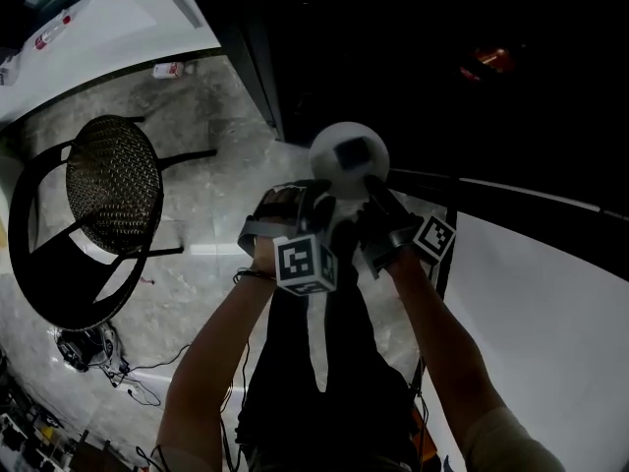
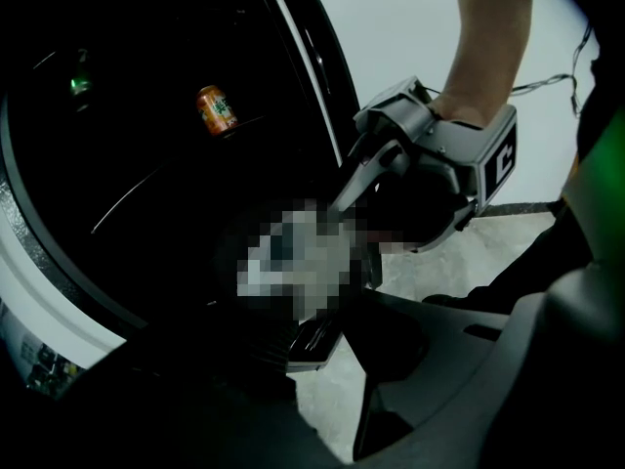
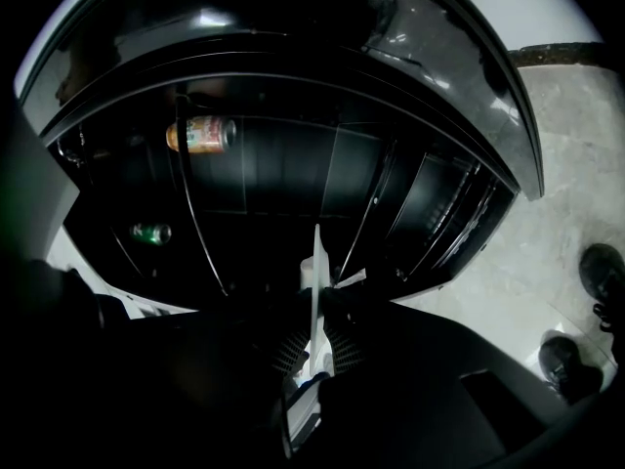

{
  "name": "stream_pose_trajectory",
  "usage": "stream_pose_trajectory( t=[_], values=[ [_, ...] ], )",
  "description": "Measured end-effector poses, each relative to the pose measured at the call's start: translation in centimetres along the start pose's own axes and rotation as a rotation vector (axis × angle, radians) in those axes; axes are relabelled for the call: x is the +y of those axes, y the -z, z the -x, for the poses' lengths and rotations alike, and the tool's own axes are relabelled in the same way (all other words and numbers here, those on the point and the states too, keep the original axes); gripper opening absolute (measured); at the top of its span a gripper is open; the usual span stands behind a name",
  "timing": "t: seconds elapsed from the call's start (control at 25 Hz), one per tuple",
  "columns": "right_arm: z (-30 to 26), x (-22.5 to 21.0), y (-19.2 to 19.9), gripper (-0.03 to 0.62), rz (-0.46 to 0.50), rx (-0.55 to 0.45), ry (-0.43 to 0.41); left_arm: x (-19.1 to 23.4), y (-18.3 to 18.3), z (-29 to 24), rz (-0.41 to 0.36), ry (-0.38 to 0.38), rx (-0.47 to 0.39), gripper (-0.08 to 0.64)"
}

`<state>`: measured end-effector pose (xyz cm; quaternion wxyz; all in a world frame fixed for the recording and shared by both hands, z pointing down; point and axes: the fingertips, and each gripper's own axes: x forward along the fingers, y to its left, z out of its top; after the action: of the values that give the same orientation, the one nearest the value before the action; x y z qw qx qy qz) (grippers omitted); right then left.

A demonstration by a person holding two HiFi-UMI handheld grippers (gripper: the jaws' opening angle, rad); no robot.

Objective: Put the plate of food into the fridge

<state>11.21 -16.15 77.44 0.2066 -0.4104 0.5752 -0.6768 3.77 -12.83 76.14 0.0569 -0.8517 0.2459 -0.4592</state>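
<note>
A round white plate (image 1: 349, 155) with a grey square item on it hangs in front of the dark, open fridge (image 3: 293, 164). My left gripper (image 1: 319, 200) holds the plate's near left rim and my right gripper (image 1: 378, 195) its near right rim. In the right gripper view the plate's rim (image 3: 314, 272) stands edge-on between the ridged pads (image 3: 342, 345), and the right gripper (image 3: 314, 330) is shut on it. In the left gripper view the plate (image 2: 293, 262) sits just past the left gripper (image 2: 322, 311), with the right gripper (image 2: 342, 218) reaching in from the right.
Inside the fridge an orange can (image 3: 200, 134) lies on an upper wire shelf and a green can (image 3: 151, 233) sits lower left. The white fridge door (image 1: 550, 313) stands open at right. A black mesh chair (image 1: 108, 185) and cables (image 1: 98, 352) are on the stone floor at left.
</note>
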Motion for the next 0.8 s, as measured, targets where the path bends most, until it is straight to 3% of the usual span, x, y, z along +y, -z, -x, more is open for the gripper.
stream_pose_trajectory(
  t=[0.28,0.8],
  values=[
    [-0.7,-1.2,-0.7,0.035,-0.024,-0.020,-0.006,0.0,0.6,-1.9,-0.049,0.000,0.015,0.135],
    [-1.5,-2.2,-2.9,0.035,-0.046,-0.055,-0.003,1.1,-0.3,-4.0,-0.069,-0.030,0.019,0.121]
  ],
)
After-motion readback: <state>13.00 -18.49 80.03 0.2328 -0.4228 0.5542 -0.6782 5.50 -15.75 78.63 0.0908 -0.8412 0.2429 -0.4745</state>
